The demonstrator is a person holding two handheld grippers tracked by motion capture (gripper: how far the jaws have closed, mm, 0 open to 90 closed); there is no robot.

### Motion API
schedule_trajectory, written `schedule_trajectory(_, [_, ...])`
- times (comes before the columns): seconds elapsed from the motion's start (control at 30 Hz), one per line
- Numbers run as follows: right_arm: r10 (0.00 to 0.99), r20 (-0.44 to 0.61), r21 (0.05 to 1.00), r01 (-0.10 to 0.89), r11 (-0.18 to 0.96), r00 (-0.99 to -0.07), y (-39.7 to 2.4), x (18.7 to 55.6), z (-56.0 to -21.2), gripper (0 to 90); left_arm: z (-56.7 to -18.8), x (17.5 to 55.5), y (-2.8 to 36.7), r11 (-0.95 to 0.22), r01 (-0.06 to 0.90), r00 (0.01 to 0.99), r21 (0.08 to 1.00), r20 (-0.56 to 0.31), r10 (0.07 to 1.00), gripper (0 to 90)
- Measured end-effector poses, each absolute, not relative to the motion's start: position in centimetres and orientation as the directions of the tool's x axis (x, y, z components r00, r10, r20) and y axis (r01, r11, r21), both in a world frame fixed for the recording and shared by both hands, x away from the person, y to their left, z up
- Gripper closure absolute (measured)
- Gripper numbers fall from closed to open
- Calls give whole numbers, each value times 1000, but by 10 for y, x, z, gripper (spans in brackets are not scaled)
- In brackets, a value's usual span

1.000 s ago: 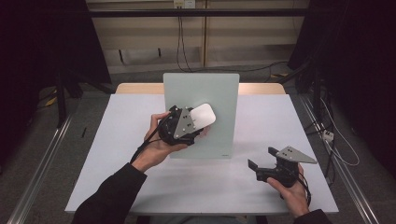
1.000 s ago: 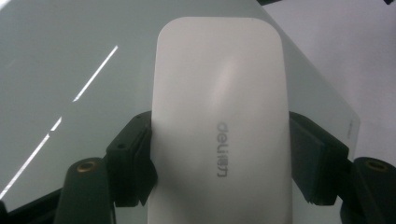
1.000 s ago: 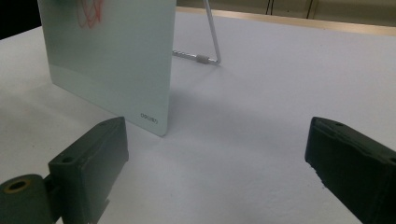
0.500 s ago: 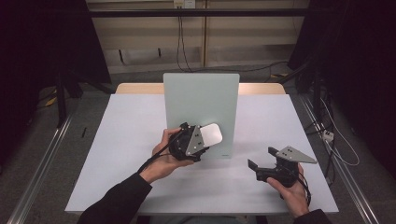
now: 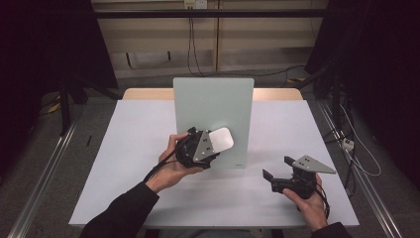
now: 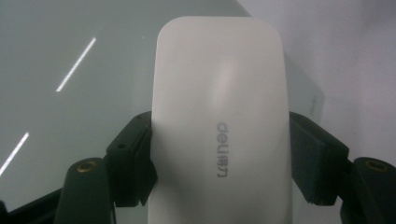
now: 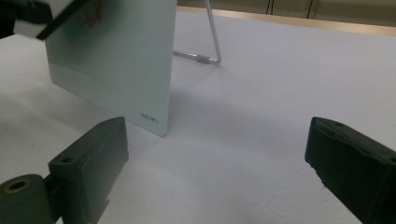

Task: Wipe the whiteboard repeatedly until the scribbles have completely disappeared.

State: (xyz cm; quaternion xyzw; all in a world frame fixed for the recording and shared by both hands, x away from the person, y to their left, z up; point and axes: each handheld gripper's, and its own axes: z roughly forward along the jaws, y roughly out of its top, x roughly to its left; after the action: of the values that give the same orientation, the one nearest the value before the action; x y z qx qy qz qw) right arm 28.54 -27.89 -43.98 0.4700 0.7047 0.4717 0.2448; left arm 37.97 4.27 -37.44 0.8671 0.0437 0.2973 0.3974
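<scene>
A pale green glass board (image 5: 213, 101) stands upright on the white table (image 5: 124, 148), propped by a wire stand (image 7: 212, 42). My left gripper (image 5: 212, 145) is shut on a white rounded eraser (image 5: 221, 139) and holds it against the lower part of the board's face. In the left gripper view both black jaws clamp the eraser (image 6: 219, 116) at its sides, with the board (image 6: 70, 70) behind it. Faint reddish marks (image 7: 91, 14) show on the board (image 7: 112, 60) near the eraser. My right gripper (image 5: 277, 171) rests low at the right, jaws wide apart (image 7: 219, 163), nothing between them.
The table's wooden far edge (image 5: 277, 94) lies behind the board. Metal floor rails (image 5: 44, 163) run along both sides of the table. Cables (image 5: 346, 144) trail on the floor at the right. White table surface stretches left of the board and in front of it.
The left hand has carried the eraser down the board's face and a little to the right, turning the gripper. The right gripper has stayed where it was.
</scene>
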Motion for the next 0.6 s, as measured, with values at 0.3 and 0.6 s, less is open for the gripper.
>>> schedule_trajectory(0.3, [894, 100, 895, 432, 111, -438, -279, 285, -440, 59, -356, 388, 53, -648, -166, 785, 743, 498, 369, 312])
schedule_trajectory(0.6, [893, 98, 895, 431, 114, -439, -279, 285, -440, 59, -392, 372, 43, -710, -181, 818, 681, 505, 276, 311])
